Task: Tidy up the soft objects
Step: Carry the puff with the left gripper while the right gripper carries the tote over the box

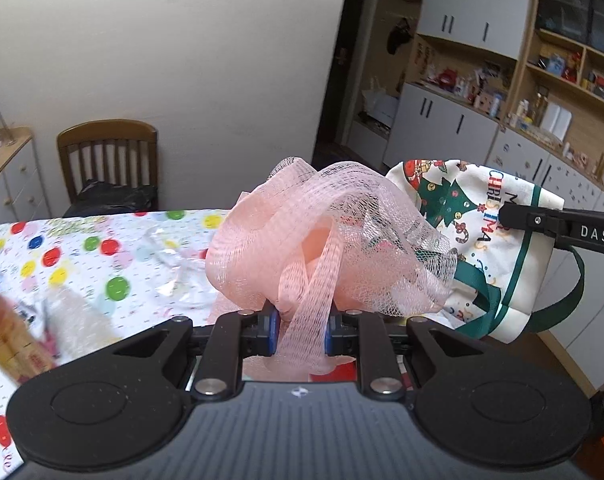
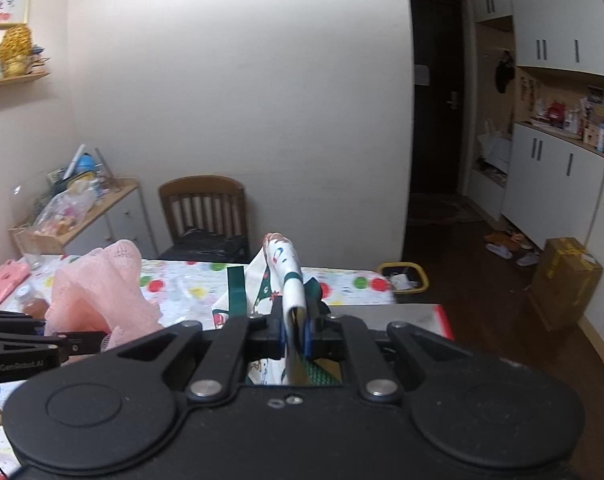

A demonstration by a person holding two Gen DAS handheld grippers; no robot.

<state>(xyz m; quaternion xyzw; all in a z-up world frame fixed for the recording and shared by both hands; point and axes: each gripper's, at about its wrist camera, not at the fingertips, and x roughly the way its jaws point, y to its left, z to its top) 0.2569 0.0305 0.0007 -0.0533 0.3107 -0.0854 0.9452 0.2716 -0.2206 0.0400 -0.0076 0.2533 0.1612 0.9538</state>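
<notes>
My left gripper [image 1: 300, 334] pinches the pink mesh loofah [image 1: 321, 240] beside the Christmas tote bag [image 1: 481, 248], whose rim my right gripper [image 2: 296, 332] clamps; bagging remains.

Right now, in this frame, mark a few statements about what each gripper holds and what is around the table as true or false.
1. The left gripper is shut on the pink mesh sponge. True.
2. The right gripper is open and holds nothing. False: it is shut on the edge of the Christmas tote bag.
3. The mesh sponge lies flat on the tablecloth. False: it is held up between the left fingers.
4. A wooden chair stands beyond the table against the wall. True.
5. The bag's handles are red. False: the strap is dark green.
</notes>
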